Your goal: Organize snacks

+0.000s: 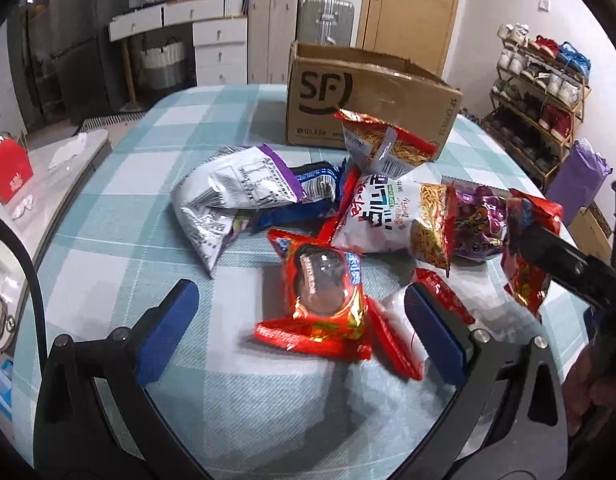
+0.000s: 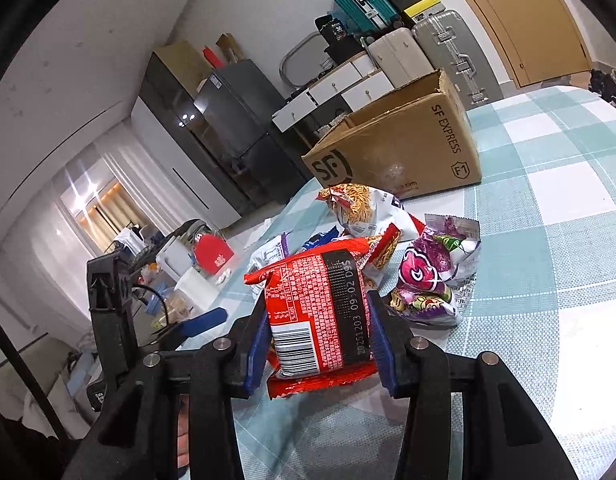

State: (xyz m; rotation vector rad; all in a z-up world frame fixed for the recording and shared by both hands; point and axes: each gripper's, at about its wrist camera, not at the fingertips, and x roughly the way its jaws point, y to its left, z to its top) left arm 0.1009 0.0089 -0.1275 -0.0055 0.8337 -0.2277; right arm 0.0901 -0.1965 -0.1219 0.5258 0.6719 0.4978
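right gripper (image 2: 320, 344) clamps red packet (image 2: 320, 312) | left gripper (image 1: 303, 328) wide, empty | cardboard box (image 1: 348, 96) at far table edge

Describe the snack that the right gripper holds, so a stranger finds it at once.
On the checked tablecloth, in front of the cardboard box, lies a snack pile. The right gripper clamps a red packet above it; only this one shows a barcode and printed date.

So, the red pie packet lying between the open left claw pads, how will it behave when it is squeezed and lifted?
The red pie packet looks puffy and probably light. Its glossy foil may slip on the pads, and the crimped ends will likely flop. The round cake inside seems soft, so a hard squeeze by the left claw could crush it.
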